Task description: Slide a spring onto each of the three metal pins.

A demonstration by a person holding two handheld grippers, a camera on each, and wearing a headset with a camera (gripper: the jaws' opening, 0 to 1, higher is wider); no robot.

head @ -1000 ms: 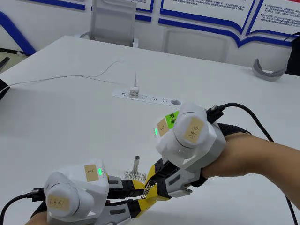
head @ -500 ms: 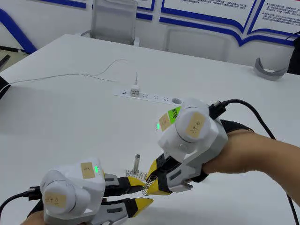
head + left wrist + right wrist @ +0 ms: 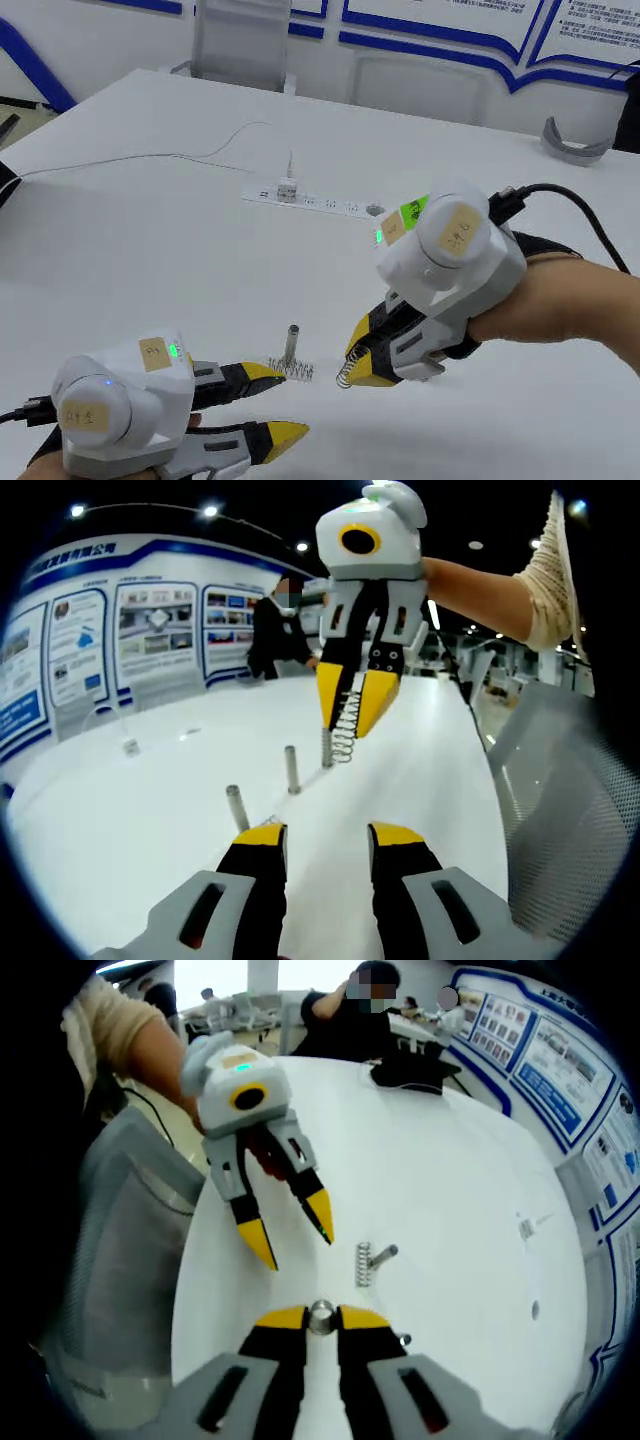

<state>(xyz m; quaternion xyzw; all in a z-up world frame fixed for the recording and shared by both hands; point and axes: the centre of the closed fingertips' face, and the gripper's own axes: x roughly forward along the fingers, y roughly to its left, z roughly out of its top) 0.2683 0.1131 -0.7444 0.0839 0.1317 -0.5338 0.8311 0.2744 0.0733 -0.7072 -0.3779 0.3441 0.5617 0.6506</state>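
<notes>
A spring (image 3: 345, 376) hangs pinched between the fingers of the right gripper (image 3: 353, 365); left gripper (image 3: 290, 403) fingers gape apart.

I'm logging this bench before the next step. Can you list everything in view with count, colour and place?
table: 1, white, under everything.
metal pins: 3, silver, upright in a row on the table.
loose spring: 1, silver, lying beside a pin.
held spring: 1, silver, between the right gripper's jaws.
power strip: 1, white, mid-table, with a white plug and thin cable.
chair: 1, grey, at the far table edge.
curved band: 1, grey, far right of the table.
wall boards: several, white with blue borders, behind the table.
left gripper: 1, white body, black-and-yellow jaws, open, low left.
right gripper: 1, same colours, shut on the held spring, near the pins.
forearm: 1, behind the right gripper.
</notes>
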